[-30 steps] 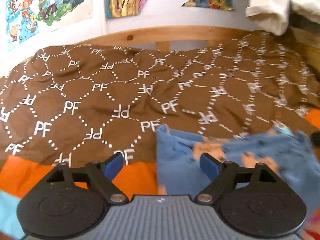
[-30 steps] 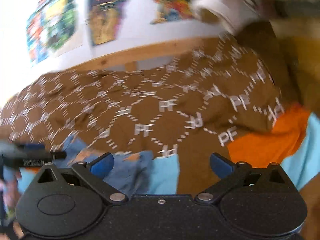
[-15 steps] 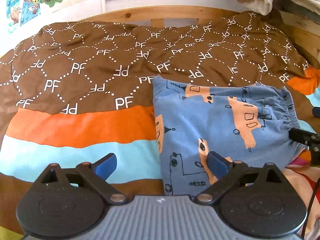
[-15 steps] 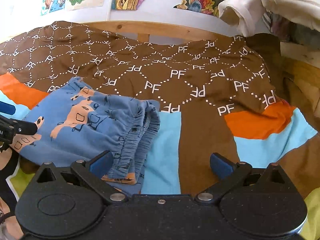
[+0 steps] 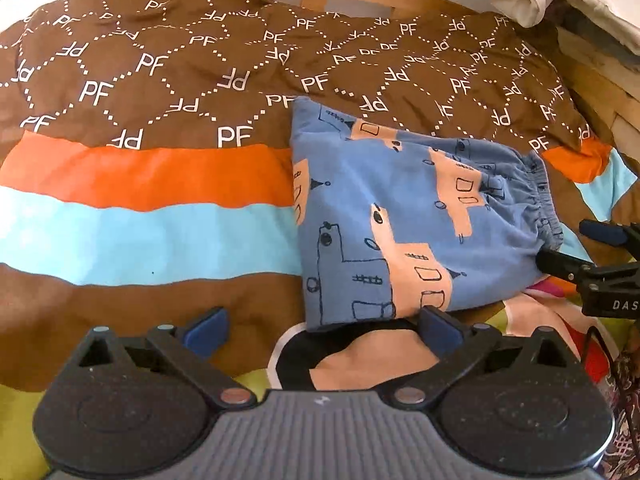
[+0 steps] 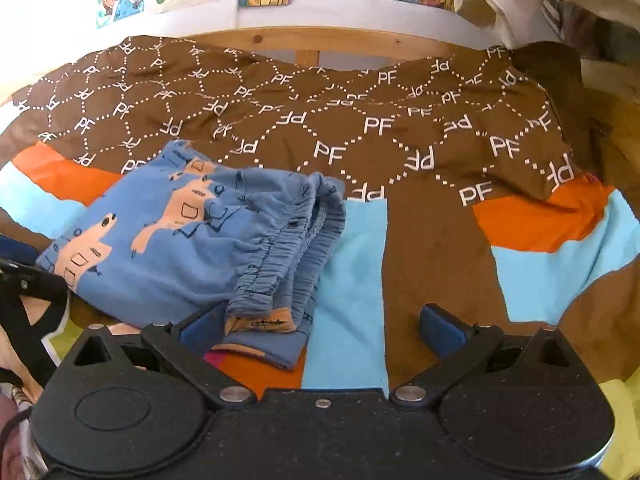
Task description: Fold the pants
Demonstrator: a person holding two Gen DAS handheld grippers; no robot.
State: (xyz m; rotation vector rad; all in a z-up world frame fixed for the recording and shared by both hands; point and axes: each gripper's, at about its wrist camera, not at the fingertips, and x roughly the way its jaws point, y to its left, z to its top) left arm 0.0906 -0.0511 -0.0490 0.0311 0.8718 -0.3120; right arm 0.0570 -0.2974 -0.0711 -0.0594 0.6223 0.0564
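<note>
Since the pants [image 5: 404, 216] lie in a compact folded stack on the bedspread [image 5: 152, 92], folding looks essentially finished. Both claws, left gripper [image 5: 320, 330] and right gripper [image 6: 320, 326], gape wide and hold nothing; the left's jaws have just been opening.

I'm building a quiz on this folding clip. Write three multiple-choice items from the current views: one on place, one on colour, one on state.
1. Where do the pants lie?
A on the bedspread
B on the floor
C on a chair

2. The pants' main colour?
A green
B blue
C white

3. The left gripper is:
A shut on the pants
B open
C shut on the bedspread

Key: 1 A, brown bedspread surrounds them; 2 B, blue cloth with peach prints; 3 B, its fingers stand wide apart, having just opened, gripping nothing.
</note>
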